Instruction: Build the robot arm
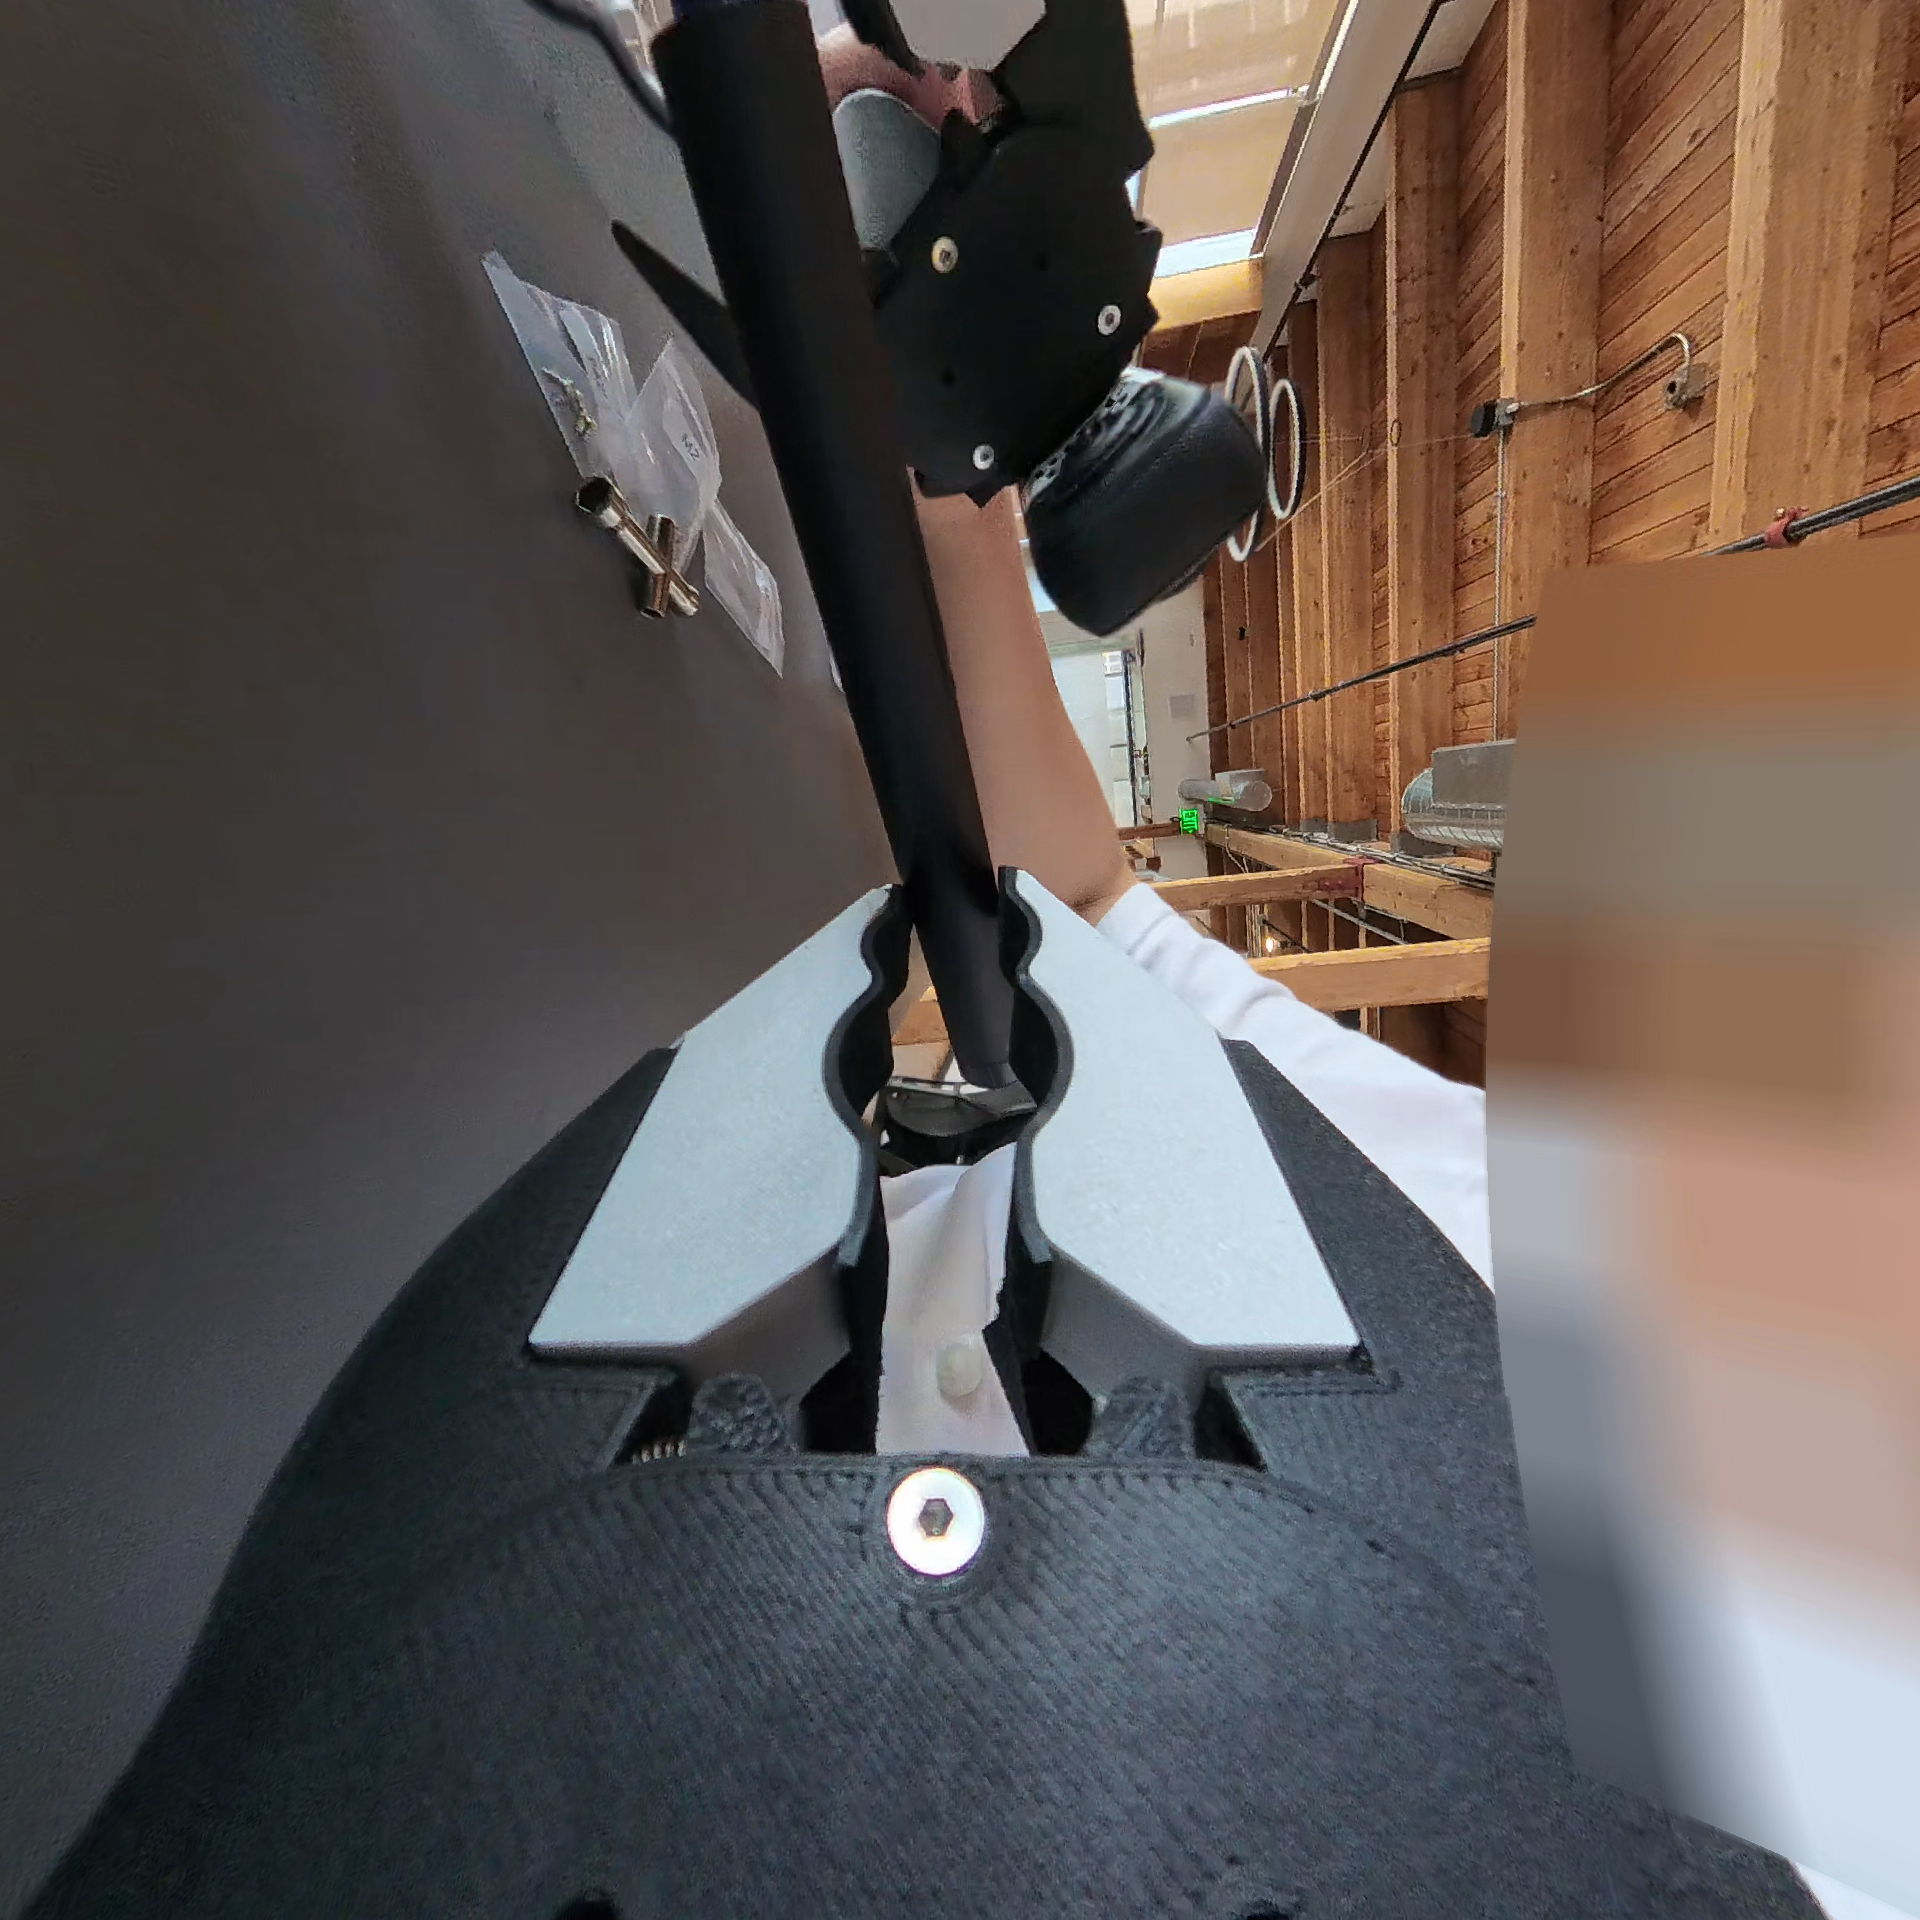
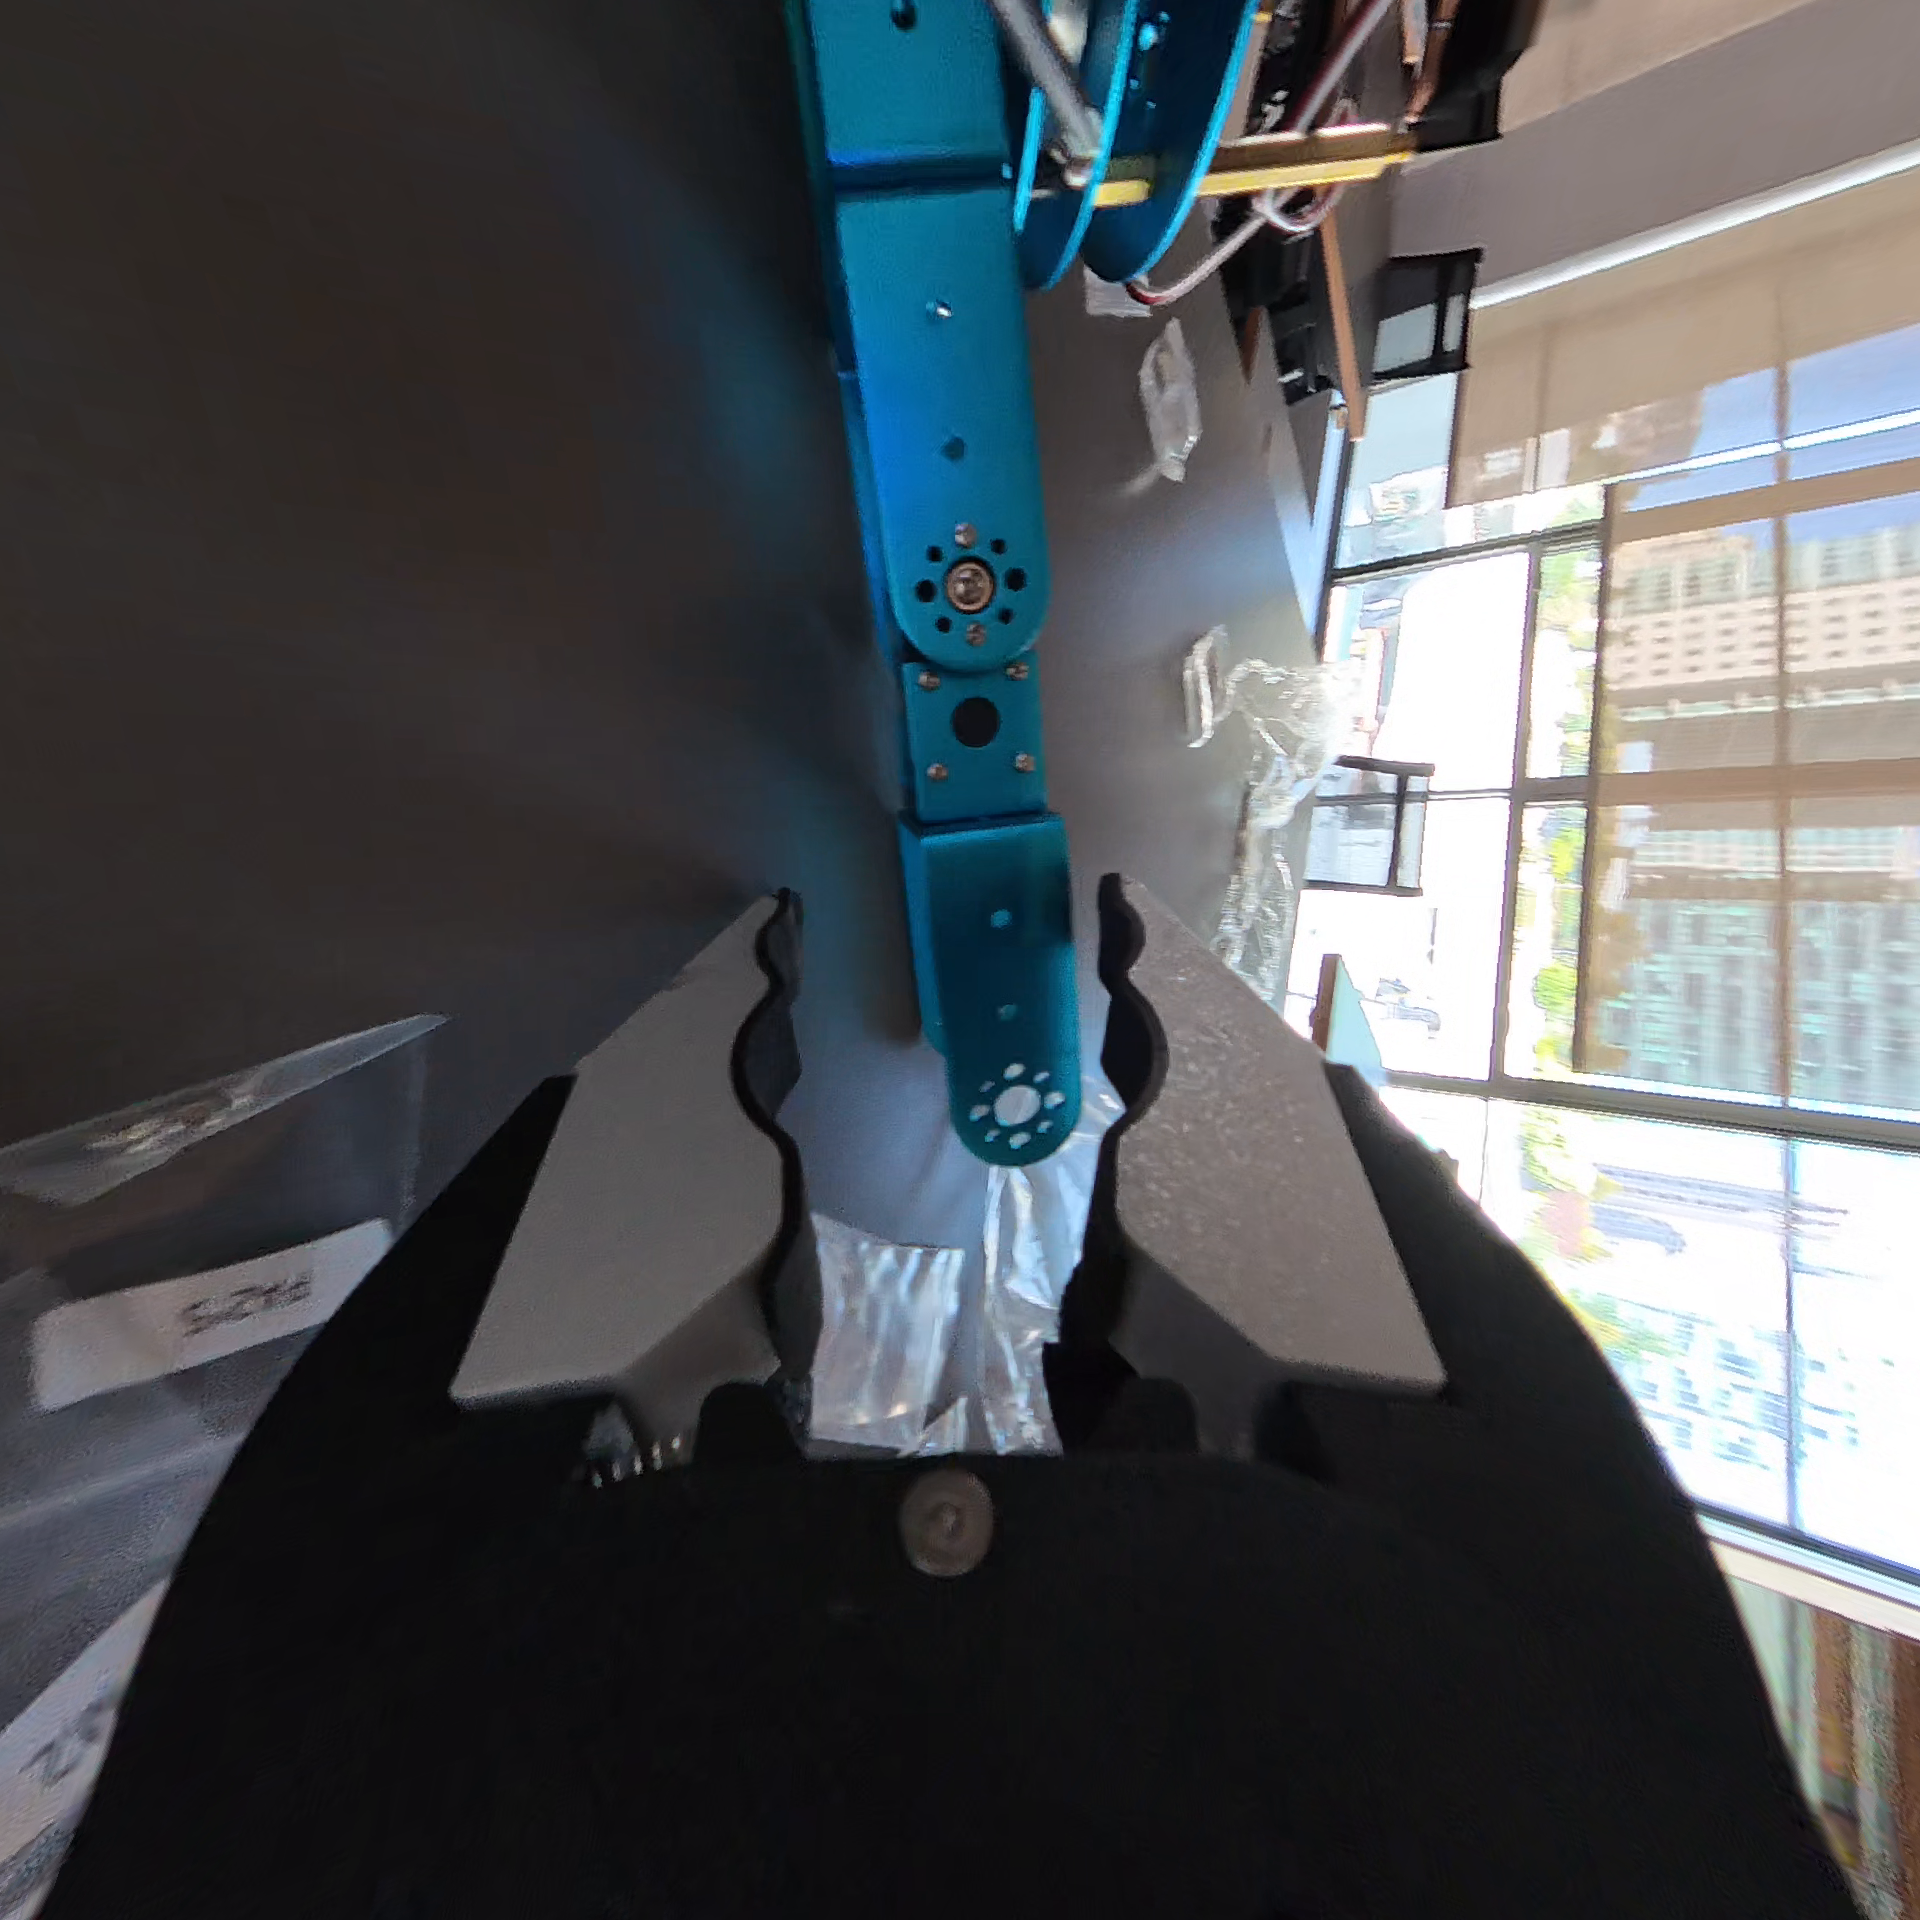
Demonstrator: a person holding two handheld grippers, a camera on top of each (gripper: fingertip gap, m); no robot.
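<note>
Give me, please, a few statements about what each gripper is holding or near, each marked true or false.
1. The left gripper has a black tube between its fingers. True.
2. The right gripper is clamped shut on the blue metal arm. False: its jaws stand open, and the arm's rounded end only lies between the fingertips.
3. A metal cross-shaped key lies on the dark table beside small clear bags. True.
4. The arm's segments are red. False: they are blue.
5. Crumpled clear plastic shows between the right gripper's fingers. True.
</note>
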